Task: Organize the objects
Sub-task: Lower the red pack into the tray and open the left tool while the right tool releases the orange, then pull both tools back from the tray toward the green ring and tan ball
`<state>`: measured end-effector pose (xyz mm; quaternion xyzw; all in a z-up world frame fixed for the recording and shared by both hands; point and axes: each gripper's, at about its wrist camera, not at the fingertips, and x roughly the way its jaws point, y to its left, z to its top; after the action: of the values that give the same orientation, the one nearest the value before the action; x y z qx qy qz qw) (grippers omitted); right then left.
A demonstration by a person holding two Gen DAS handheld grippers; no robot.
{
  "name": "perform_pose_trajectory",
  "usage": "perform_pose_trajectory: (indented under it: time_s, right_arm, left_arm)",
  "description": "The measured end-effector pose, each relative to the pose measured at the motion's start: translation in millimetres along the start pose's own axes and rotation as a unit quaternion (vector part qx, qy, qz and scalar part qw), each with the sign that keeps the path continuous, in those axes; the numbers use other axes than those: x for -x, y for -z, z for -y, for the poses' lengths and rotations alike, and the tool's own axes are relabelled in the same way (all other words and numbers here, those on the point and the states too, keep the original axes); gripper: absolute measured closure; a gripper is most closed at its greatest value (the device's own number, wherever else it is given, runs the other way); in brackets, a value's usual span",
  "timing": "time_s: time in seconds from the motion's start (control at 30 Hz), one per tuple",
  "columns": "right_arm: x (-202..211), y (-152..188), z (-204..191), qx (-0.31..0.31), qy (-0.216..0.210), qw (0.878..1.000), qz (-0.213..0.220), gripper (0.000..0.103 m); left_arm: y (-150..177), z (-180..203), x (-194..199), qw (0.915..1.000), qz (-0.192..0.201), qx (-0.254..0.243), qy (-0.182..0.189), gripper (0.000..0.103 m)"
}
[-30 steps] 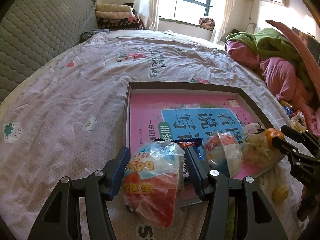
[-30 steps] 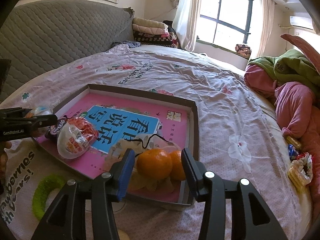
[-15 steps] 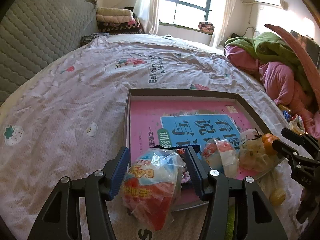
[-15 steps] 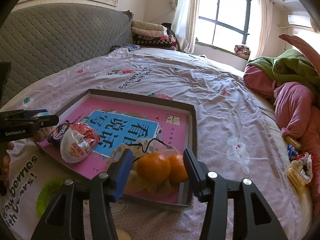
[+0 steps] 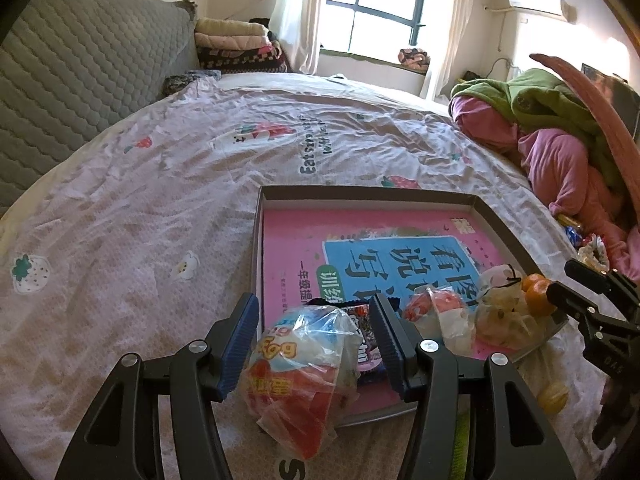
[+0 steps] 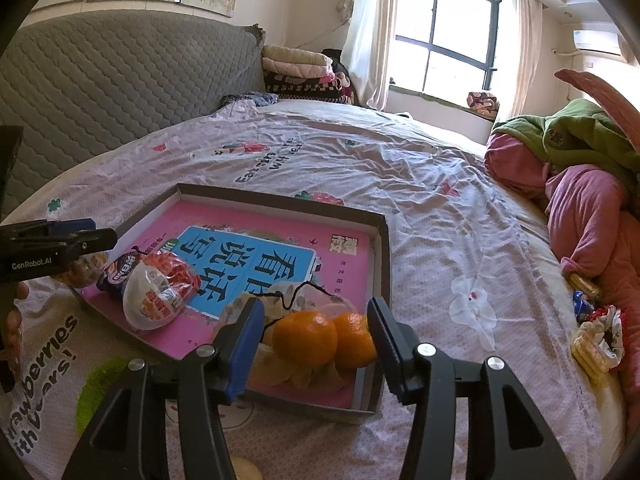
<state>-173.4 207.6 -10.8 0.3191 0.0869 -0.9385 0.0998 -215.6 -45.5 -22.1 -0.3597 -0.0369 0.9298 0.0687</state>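
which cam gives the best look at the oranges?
Right wrist. The two oranges sit large and sharp between the open right gripper fingers, at the near corner of the tray. The left wrist view shows them only small at the right edge, partly behind a crumpled bag.

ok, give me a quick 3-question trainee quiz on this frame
1. True or false: the oranges lie on the bedsheet outside the box.
2. What covers the box floor? A) a pink workbook B) a folded towel C) loose coins
3. Short answer: which gripper's fingers flank the oranges?

Key: 1 false, they sit in the box's near corner. 2 A. 3 the right gripper.
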Motion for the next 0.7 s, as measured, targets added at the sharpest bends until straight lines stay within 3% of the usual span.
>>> perform_pose_trajectory:
  time_s: [0.13, 0.3, 0.7]
  right_arm:
    - [1.8, -1.3, 0.3, -0.001, 0.000, 1.000, 0.002, 0.049]
    - [7.5, -4.1, -1.1, -0.002, -0.003, 1.000, 0.008, 0.049]
    - [17.4, -9.0, -5.0, -0.004, -0.011, 1.000, 0.020, 0.045]
  left_arm:
    - [-2.9, 2.8, 6.9, 1.0000, 0.007, -0.001, 0.002, 0.043]
    - [-7.7, 9.7, 17.5, 0.9999, 0.017, -0.002, 0.002, 0.034]
    - [-9.5, 24.5, 33.0, 0.9997, 0.019, -0.014, 0.001, 0.029]
